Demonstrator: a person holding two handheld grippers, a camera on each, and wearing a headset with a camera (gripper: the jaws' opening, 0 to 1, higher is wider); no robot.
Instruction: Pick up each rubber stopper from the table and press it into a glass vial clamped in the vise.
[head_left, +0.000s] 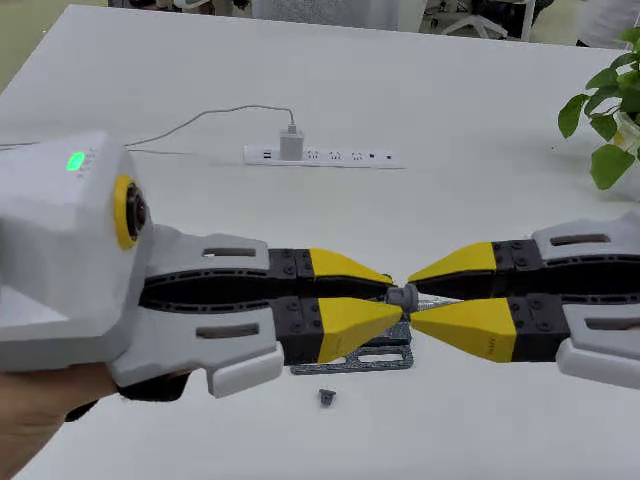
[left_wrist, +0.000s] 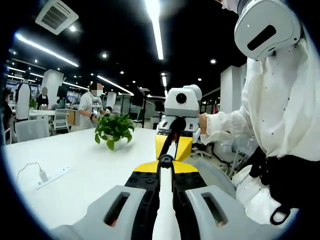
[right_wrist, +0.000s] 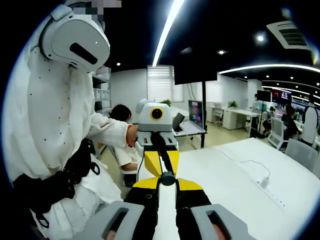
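My left gripper (head_left: 395, 297) reaches in from the left, shut on a small grey rubber stopper (head_left: 402, 296). From the right, my right gripper (head_left: 414, 301) meets it tip to tip, shut on a thin clear glass vial (head_left: 438, 299) lying along its yellow jaws. The stopper sits at the vial's mouth. In the left gripper view the stopper (left_wrist: 165, 160) is a dark knob at the jaw tips (left_wrist: 165, 164). In the right gripper view it (right_wrist: 167, 178) sits at the jaw tips (right_wrist: 167, 182). A second grey stopper (head_left: 327, 397) lies on the table below.
A dark perforated base plate (head_left: 365, 360) lies on the white table under the jaw tips. A white power strip (head_left: 322, 155) with a charger and cable lies farther back. A potted plant (head_left: 605, 110) stands at the right edge. People stand in the background.
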